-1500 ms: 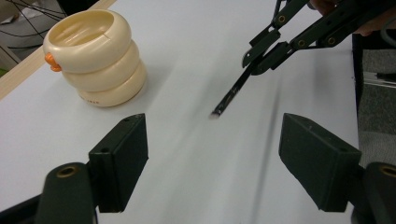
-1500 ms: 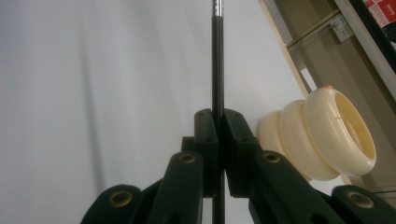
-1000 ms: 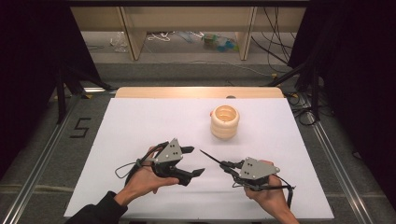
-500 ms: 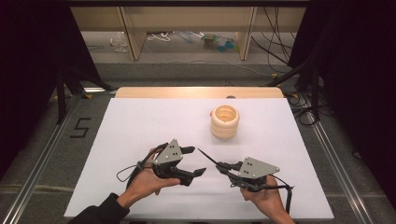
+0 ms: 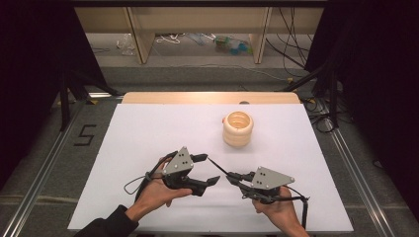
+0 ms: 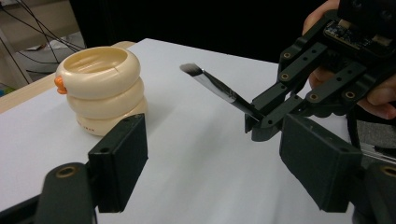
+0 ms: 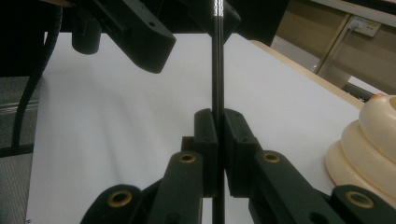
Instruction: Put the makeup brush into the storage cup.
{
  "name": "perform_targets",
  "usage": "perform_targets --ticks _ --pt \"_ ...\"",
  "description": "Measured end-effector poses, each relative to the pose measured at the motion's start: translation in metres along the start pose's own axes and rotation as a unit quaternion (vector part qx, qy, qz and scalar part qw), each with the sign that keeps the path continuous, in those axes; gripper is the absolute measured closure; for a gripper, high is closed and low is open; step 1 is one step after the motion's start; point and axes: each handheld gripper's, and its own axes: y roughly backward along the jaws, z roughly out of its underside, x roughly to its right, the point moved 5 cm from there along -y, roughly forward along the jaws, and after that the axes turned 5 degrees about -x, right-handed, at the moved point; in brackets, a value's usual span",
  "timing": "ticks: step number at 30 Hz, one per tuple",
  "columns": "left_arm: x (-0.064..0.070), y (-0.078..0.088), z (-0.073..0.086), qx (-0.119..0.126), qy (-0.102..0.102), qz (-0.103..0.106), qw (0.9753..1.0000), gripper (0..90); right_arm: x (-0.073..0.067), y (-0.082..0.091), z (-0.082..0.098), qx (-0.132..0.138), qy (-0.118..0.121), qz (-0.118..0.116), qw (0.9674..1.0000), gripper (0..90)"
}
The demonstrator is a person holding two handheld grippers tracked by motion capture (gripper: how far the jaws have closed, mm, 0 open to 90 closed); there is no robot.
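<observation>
The right tool (image 5: 231,176) is clamping a thin black brush (image 5: 217,166) between fully closed jaws, the bristle end pointing toward ten o'clock in the high view, lifted off the white worktop (image 5: 148,128). The left tool (image 5: 210,169) is standing wide open and gripping nothing, its jaws reaching either side of the brush tip. A cream ringed holder (image 5: 237,129) is sitting upright at one o'clock from both tools, well apart from them.

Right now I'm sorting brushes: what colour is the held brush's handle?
Black, clearest in the left gripper view: brush.
</observation>
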Motion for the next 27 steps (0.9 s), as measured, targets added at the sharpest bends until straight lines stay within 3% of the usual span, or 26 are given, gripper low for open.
perform_targets --ticks 18,27 --pt "0.0028 -0.0016 -0.0012 0.015 0.003 -0.006 0.9999 25.4 -0.0031 -0.0028 -0.0015 0.009 -0.005 -0.003 0.9999 85.3" --pt "0.0054 -0.0027 -0.0026 0.032 0.021 0.0 0.9993 27.8 -0.005 -0.004 -0.0025 0.013 -0.008 -0.006 0.9999 85.3"
